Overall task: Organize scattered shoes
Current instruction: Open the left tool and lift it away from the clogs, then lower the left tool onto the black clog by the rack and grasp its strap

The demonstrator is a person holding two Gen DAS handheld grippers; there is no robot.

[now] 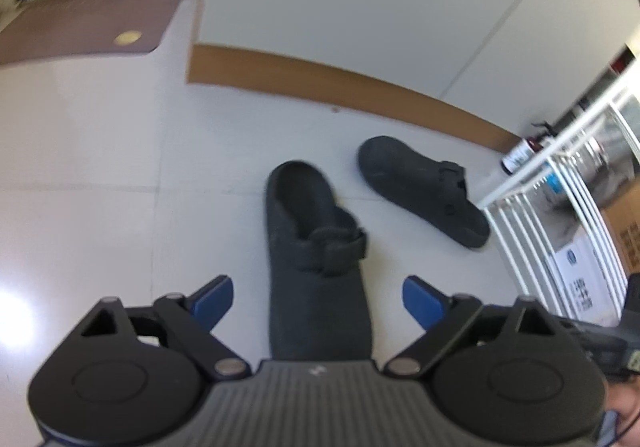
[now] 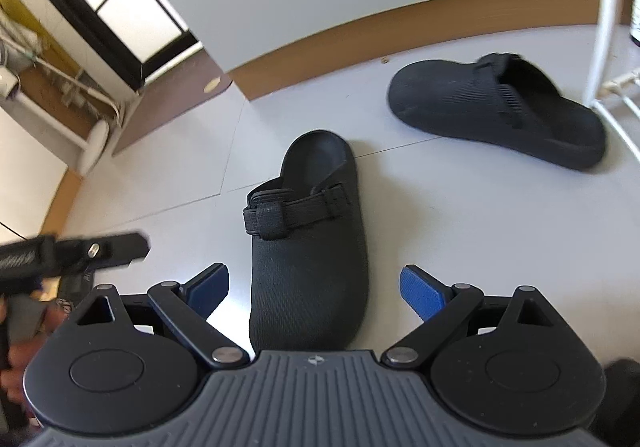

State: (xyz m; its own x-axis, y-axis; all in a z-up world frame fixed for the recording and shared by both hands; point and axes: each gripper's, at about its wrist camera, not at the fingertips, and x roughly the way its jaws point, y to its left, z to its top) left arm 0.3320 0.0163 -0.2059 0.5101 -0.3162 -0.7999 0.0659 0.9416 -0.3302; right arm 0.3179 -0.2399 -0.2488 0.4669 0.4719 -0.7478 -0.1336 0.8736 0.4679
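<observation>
Two black clogs lie on the pale floor. The near clog (image 1: 316, 259) lies lengthwise, toe toward me, heel opening pointing at the wall; it also shows in the right wrist view (image 2: 308, 247). The far clog (image 1: 424, 191) lies angled at the right by the white rack, and shows in the right wrist view (image 2: 496, 115). My left gripper (image 1: 318, 297) is open and empty, its blue pads either side of the near clog's toe, above it. My right gripper (image 2: 314, 287) is open and empty, also straddling that clog's toe.
A white wire rack (image 1: 560, 207) with boxes stands at the right, its leg (image 2: 600, 27) close to the far clog. A wall with a brown skirting board (image 1: 340, 83) runs behind the shoes. The other gripper's body (image 2: 72, 251) shows at the left.
</observation>
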